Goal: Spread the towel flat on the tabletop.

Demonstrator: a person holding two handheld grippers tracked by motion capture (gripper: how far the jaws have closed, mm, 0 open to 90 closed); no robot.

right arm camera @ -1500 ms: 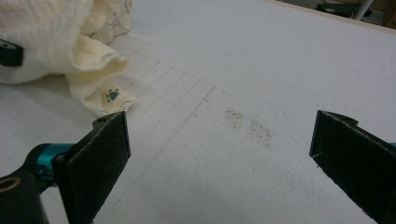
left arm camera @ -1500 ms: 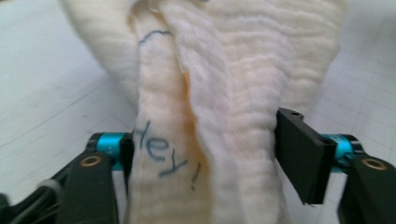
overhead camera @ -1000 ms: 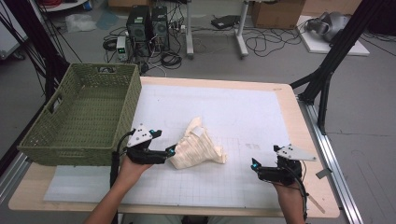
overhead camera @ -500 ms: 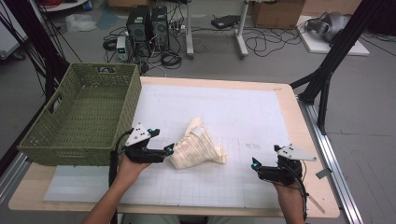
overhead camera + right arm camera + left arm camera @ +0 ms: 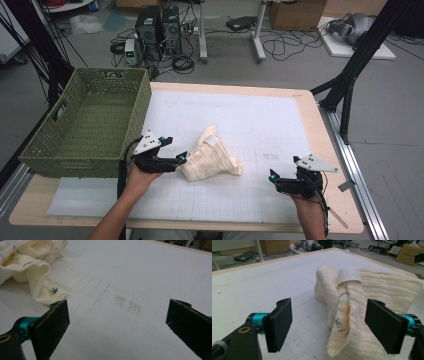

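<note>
at the near edge of the worktop [image 5: 280, 107], the left gripper [image 5: 328, 322] has just been narrowed slightly around a fold of the cream cloth [image 5: 352, 315], not yet pinched; the right gripper [image 5: 117, 322] is held wide; the green basket [image 5: 85, 127] waits beyond.

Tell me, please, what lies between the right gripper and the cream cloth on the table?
Nothing: between the right gripper and the cream cloth is bare white gridded mat, as the high view shows. The right gripper view adds a faint dark smudge.

Your left gripper [image 5: 329, 325] view cuts the cloth [image 5: 352, 315] off below the pads; its writing runs past legibility.
</note>
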